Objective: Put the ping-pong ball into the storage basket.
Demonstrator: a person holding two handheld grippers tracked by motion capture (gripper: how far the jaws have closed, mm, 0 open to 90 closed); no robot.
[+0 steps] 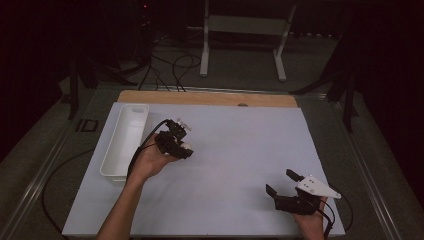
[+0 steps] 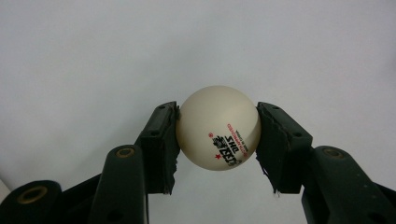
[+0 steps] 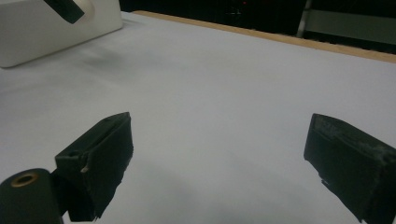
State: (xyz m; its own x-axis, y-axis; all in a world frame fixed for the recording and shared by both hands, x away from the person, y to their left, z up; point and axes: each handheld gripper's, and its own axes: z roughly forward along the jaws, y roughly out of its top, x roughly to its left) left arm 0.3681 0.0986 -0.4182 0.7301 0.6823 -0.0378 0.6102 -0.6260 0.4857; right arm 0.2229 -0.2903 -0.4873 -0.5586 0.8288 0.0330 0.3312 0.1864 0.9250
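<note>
Left tool [image 2: 217, 140]: my jaws pinch a white ball [image 2: 218, 127], one pad on each side, printing facing the camera.
Ball position: held above the tabletop [image 1: 240, 150], just beside the white tray [image 1: 125, 140], on its right.
Right tool [image 1: 282, 186]: jaws spread, holding nothing, resting well apart from the tray at the near right corner.
Step, as I judge it: ball gripped and being carried.
Next move: probably swing left over the tray's open top, lower, then ease the jaws apart so the ball doesn't bounce out.
</note>
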